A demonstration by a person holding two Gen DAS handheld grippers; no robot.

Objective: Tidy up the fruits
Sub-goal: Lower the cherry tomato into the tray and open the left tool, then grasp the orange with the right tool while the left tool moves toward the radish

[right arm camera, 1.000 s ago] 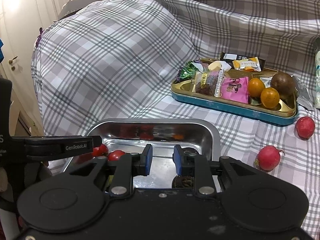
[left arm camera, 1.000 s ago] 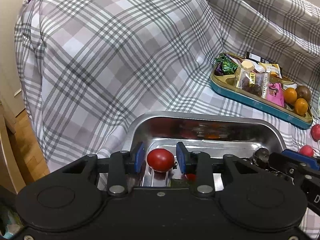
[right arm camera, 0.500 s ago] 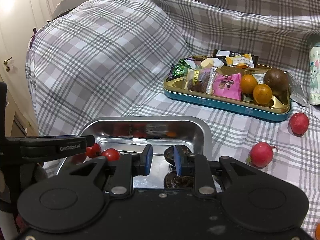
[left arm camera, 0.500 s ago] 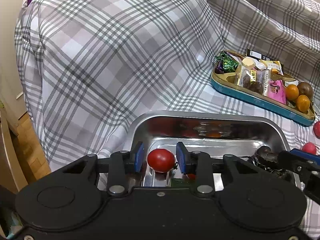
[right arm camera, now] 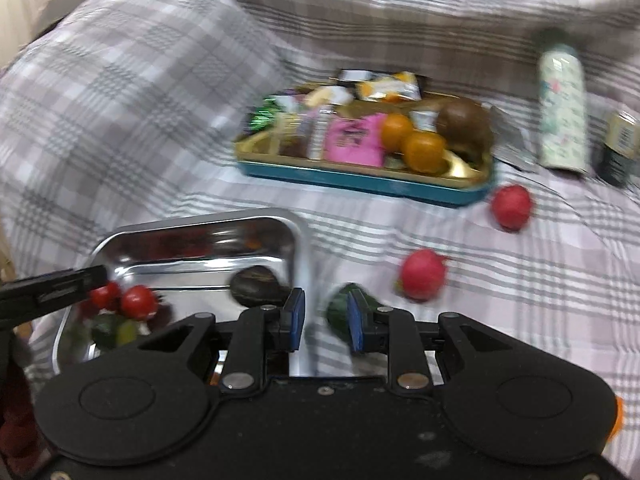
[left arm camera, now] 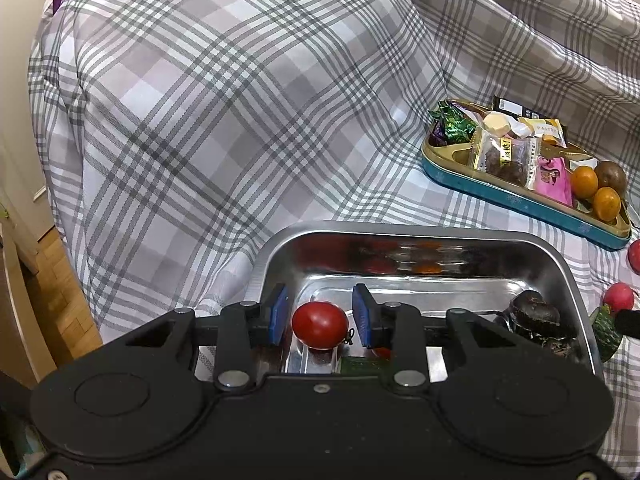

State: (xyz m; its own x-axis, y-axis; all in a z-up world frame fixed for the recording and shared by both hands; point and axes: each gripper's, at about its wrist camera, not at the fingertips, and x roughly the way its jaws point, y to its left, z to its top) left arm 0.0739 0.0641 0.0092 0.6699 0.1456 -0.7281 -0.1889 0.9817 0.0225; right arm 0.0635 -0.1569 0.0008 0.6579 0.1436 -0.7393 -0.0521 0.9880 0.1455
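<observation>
A steel tray (left arm camera: 400, 236) lies on the plaid cloth. My left gripper (left arm camera: 320, 318) hovers over the tray's near left part, open, with a red tomato (left arm camera: 320, 325) between its blue pads, gaps on both sides. A dark wrinkled fruit (left arm camera: 534, 314) sits at the tray's right end. In the blurred right wrist view, my right gripper (right arm camera: 323, 322) is open over the tray's right rim (right arm camera: 298, 248), with a dark green fruit (right arm camera: 340, 312) on the cloth just ahead between the pads. Red tomatoes (right arm camera: 136, 302) lie in the tray (right arm camera: 192, 220).
A teal and gold snack tin (right arm camera: 360, 180) with wrappers, two oranges (right arm camera: 424, 150) and a brown fruit (right arm camera: 466, 126) stands further back. Two red radishes (right arm camera: 424, 274) lie on the cloth. A patterned can (right arm camera: 560, 112) and a small dark jar (right arm camera: 618, 152) stand at the right.
My right gripper has swung right, from above the tray's middle to its right rim, and opened wider; the dark fruit now lies in the tray. My left gripper has hardly moved.
</observation>
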